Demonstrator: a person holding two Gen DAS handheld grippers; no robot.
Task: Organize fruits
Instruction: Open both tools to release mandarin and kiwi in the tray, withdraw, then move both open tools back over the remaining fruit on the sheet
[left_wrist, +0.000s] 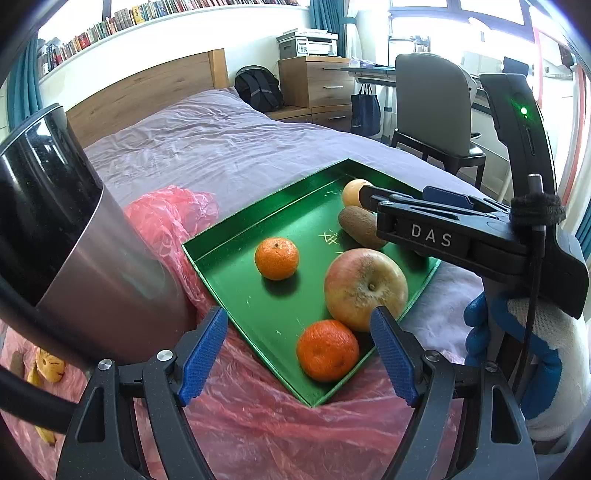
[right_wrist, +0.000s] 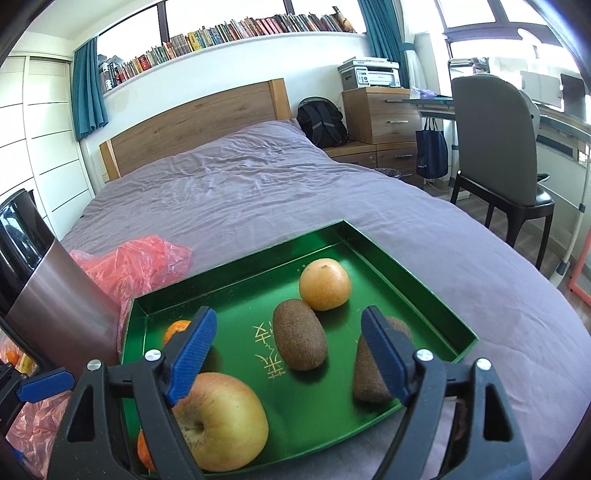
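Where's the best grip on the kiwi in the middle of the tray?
Grip the kiwi across its narrow middle, coming from above. It lies flat on the green tray; its long sides are clear, but its far end touches the yellow-orange fruit.

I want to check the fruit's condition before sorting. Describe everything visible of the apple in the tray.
The apple is large and round, its skin yellow-green with a red blush and rough brownish russeting around the stem hollow, which faces the cameras. It lies in the green tray near its front edge, beside a tangerine that looks to touch it. No tongs grip it.
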